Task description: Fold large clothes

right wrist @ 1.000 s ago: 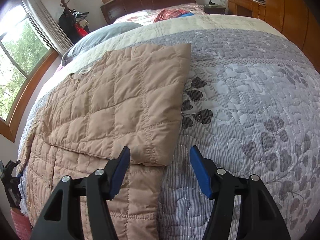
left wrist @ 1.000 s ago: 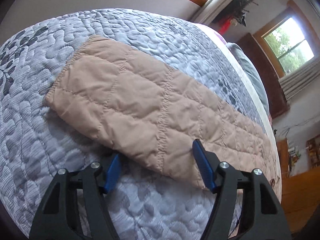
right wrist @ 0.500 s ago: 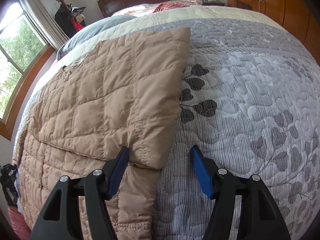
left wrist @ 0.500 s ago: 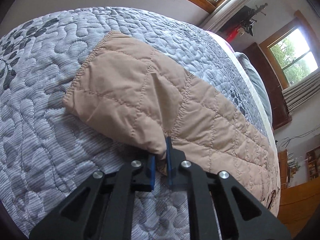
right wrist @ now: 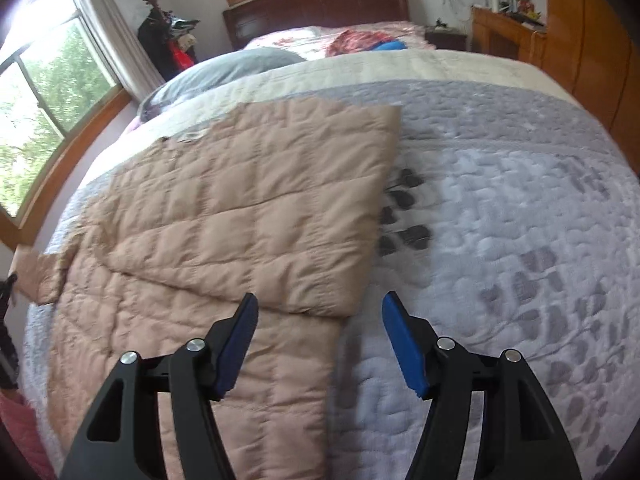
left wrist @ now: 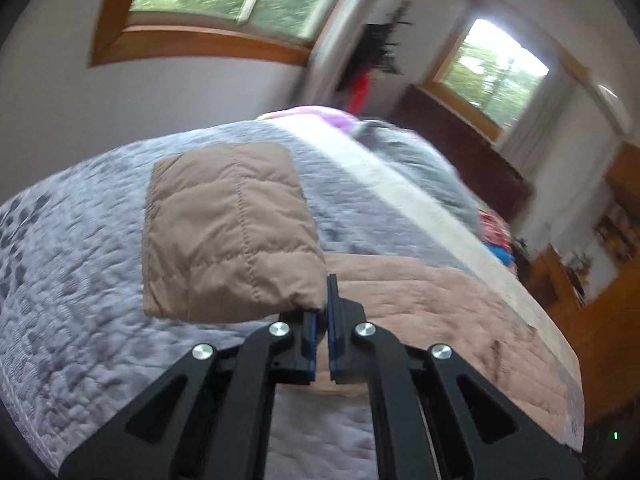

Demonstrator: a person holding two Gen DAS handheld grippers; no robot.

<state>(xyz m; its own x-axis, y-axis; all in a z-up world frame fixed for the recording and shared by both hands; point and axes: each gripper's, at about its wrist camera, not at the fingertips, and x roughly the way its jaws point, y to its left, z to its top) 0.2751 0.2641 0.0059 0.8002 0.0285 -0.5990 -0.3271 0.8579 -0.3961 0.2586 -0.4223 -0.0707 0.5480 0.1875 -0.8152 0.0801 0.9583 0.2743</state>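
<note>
Tan quilted jacket [right wrist: 224,240] lies on the bed [right wrist: 500,240], its long axis running from lower centre toward the upper left of the right wrist view. Left gripper [left wrist: 321,312], fingers pressed together, pinches a sleeve [left wrist: 228,232] raised above the bedspread. Right gripper [right wrist: 318,340], fingers spread and empty, hovers nearest the folded panel's lower corner. Nothing blocks that corner; pillow [right wrist: 224,68] lies well beyond.

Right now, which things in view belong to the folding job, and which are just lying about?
In the job:
- tan quilted jacket, one sleeve lifted
- left gripper, shut on the sleeve
- right gripper, open above the jacket's edge

Lying about:
- grey quilted bedspread
- grey pillow
- red and blue clothes
- coat stand
</note>
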